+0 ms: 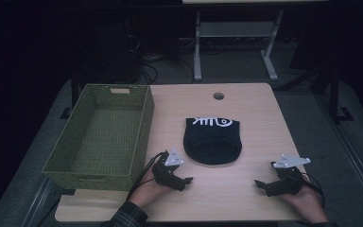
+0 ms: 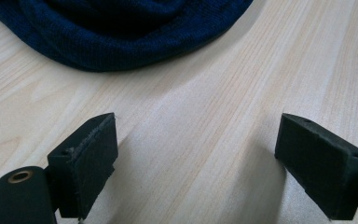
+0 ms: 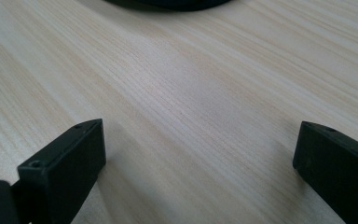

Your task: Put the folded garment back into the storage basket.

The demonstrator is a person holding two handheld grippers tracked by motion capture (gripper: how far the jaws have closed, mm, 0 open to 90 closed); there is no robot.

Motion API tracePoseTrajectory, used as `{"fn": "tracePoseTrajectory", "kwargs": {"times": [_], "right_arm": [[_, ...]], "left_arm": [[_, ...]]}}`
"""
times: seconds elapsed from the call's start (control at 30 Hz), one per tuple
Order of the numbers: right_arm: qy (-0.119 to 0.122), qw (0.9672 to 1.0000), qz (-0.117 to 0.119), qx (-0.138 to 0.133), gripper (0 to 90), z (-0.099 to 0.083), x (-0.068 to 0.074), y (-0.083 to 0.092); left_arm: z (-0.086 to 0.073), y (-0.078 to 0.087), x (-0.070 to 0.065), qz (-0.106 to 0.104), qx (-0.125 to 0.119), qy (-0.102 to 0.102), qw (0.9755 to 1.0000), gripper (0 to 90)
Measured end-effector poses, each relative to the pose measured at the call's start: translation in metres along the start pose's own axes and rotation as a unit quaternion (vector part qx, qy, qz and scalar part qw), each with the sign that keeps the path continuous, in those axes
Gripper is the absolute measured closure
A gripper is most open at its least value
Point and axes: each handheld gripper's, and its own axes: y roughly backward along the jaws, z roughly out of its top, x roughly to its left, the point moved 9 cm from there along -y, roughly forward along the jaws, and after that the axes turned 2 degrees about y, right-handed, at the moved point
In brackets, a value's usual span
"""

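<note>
Dark room with table legs and cables behind a pale wooden table, seen from above. Left gripper, held in the person's left hand near the front edge: jaws spread wide and released, nothing between them; in the left gripper view bare wood grain lies between the two black pads. Right gripper, held in the right hand at the front right of the table: jaws likewise spread wide with bare wood between them, grasping nothing. Both grippers rest low over the tabletop with their jaws aimed inward, toward each other and the table's middle. Dark blue knitted beanie: lies flat at the centre of the table, between and beyond the two grippers, apart from both. Its long axis runs from front to back; the rounded crown points toward the person, the straight cuff with white lettering toward the far edge. Green woven basket: stands at the table's left side, well apart from the beanie
</note>
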Motion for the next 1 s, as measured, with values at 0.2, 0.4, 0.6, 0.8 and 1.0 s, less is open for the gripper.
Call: {"fn": "tracePoseTrajectory", "kwargs": {"times": [0.2, 0.4, 0.6, 0.8, 1.0], "right_arm": [[0.003, 1.0, -0.002, 0.009, 7.7, 0.003, -0.005, 0.002], [0.009, 1.0, -0.002, 0.0, 18.0, 0.011, -0.006, 0.005], [0.001, 0.9998, 0.004, -0.02, 34.9, 0.023, -0.005, 0.01], [-0.009, 0.9994, 0.024, -0.025, 50.7, 0.029, -0.004, 0.009], [-0.002, 0.9994, 0.025, -0.024, 67.2, 0.035, -0.004, 0.008]], "left_arm": [[-0.002, 0.002, 0.0, 0.005, -0.001, 0.006, 1.0, 12.1], [-0.003, 0.003, 0.002, 0.011, -0.001, 0.011, 0.9999, 12.1], [-0.003, 0.004, 0.002, 0.014, 0.0, 0.014, 0.9998, 12.1], [-0.003, 0.003, 0.002, 0.014, 0.0, 0.014, 0.9998, 12.1], [-0.003, 0.004, 0.002, 0.014, 0.0, 0.014, 0.9998, 12.1]]}}
